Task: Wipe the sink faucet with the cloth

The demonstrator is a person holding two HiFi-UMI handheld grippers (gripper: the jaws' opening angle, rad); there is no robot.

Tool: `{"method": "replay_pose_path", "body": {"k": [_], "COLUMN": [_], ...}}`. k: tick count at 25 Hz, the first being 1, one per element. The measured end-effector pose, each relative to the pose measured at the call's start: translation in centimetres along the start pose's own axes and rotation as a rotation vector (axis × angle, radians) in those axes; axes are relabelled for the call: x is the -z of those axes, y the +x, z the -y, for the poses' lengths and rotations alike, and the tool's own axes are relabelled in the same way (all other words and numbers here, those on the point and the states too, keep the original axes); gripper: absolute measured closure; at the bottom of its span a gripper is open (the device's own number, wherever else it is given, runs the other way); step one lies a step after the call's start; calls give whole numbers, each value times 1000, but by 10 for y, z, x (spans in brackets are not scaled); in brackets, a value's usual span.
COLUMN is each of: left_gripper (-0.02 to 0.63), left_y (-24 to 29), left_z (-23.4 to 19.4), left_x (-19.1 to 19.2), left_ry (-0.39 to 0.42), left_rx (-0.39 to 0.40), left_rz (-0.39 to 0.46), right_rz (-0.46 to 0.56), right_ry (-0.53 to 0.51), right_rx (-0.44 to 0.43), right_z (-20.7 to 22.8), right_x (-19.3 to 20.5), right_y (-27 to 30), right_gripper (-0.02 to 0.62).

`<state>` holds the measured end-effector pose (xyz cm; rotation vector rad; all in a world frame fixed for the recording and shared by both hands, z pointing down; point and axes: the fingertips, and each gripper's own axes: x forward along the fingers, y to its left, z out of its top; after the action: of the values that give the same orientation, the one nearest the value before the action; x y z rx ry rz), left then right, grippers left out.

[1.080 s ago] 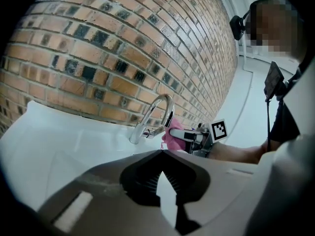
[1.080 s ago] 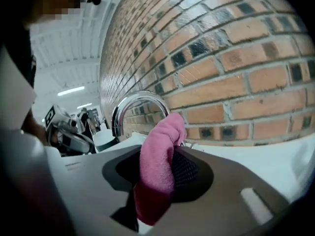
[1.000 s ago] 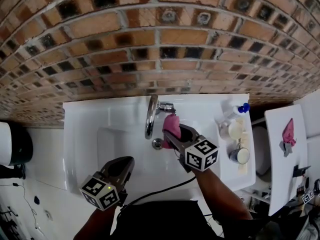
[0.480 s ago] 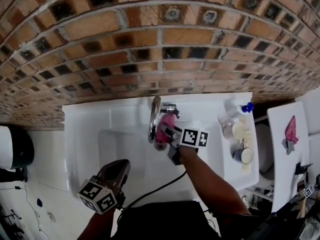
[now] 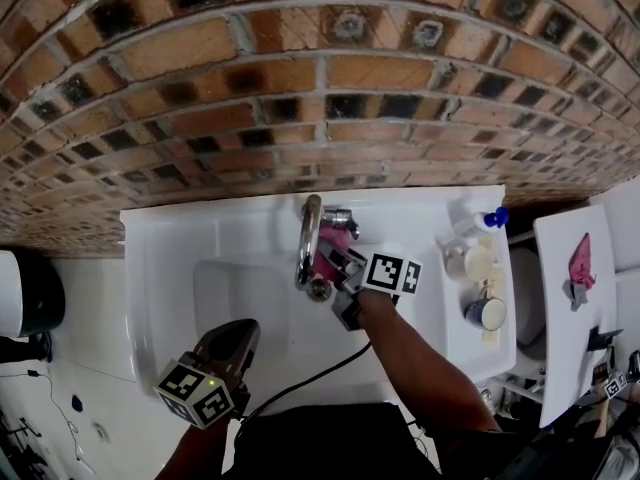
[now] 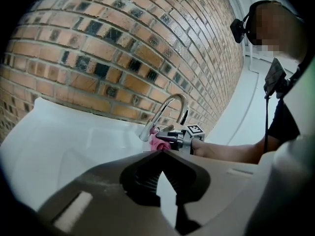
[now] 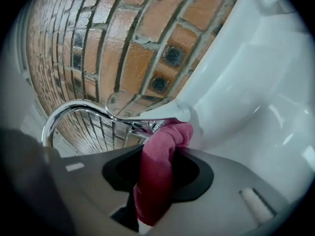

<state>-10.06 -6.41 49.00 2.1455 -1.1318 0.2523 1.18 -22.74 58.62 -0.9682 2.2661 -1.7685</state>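
A chrome arched faucet (image 5: 308, 230) rises at the back of the white sink (image 5: 230, 298). My right gripper (image 5: 335, 259) is shut on a pink cloth (image 5: 331, 246) and presses it against the faucet's right side, near the handle (image 7: 162, 113). In the right gripper view the pink cloth (image 7: 160, 173) sticks out between the jaws and touches the faucet (image 7: 74, 113). My left gripper (image 5: 240, 333) hovers low over the sink's front edge, its jaws shut with nothing between them. In the left gripper view I see the faucet (image 6: 170, 109), the cloth (image 6: 157, 142) and the right gripper (image 6: 165, 135) ahead.
A brick wall (image 5: 320, 88) runs behind the sink. On the sink's right ledge stand a bottle with a blue cap (image 5: 475, 220) and cups (image 5: 482, 310). A white surface at the far right carries another pink cloth (image 5: 578, 260). A black bin (image 5: 30, 293) sits at the left.
My right gripper has carried the cloth up and left from the basin to the faucet, turning so its marker cube faces up. The left gripper has barely moved.
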Motion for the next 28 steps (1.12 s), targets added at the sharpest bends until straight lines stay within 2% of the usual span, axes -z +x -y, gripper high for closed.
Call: {"method": "replay_pose_path", "body": {"k": [7,11,13,17,19,21,24,28], "left_gripper": [600,600,600,600,600,600,600,600], "left_y": [-1,0,0,-3,-4,-5,-5,-3], "left_z": [4,12,13,11,10,10,10,9], "left_x": [9,14,14,9,8,7,9,10], "left_ry": [-4,18,21,18,14,13,6,5], "left_rx": [8,23,29,26,24,23,19,21], "left_rz": [-16,-28,-26,-13,-7,-5,-11,-13], "right_rz": [23,80,106,99,95,77,23,-82], "right_ry": [-18,-44,-62,-90,-108,-145,-204,-158], "right_rx": [-39,-82,-71,-62,-93,-105,-62,6], "right_z": [-20,-36,-37,-36,-40,-43,-32,-5], "right_x": [-5,-19,-29,-30,-27,-20,0,35], "right_y": [-6,-9,-12,-13,-13,-13,-13,-5], "right_gripper": [445,445,445,445,445,445,445,445]}}
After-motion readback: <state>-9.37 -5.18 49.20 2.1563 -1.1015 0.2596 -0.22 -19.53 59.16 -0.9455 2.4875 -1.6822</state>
